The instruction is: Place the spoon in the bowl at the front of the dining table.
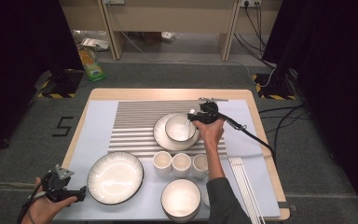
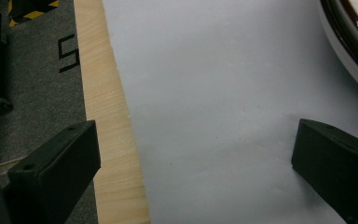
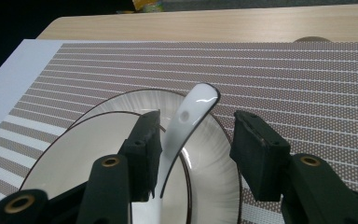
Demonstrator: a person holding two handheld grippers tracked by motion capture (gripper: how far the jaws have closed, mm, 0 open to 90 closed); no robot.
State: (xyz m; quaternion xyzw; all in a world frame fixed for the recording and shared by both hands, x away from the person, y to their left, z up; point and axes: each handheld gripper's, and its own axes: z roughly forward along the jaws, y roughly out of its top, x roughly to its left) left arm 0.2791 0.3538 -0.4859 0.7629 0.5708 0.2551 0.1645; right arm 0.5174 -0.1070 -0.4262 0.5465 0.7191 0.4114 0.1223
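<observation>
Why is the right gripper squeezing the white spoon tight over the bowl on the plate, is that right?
Not quite. In the right gripper view the right gripper is open: the white spoon stands between its jaws with a gap on one side. It does sit over the bowl on the plate.

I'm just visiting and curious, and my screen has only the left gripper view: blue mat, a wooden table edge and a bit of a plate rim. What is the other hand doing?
Observer: The right gripper is at the far middle of the table, over a bowl that sits on a small plate.
Operator: Is it holding anything?
Observer: Nothing is clamped. Its jaws stand open, with the handle of a white spoon between them.
Operator: And that rim on my screen?
Observer: It belongs to a large plate. To its right, three cups stand in a row.
</observation>
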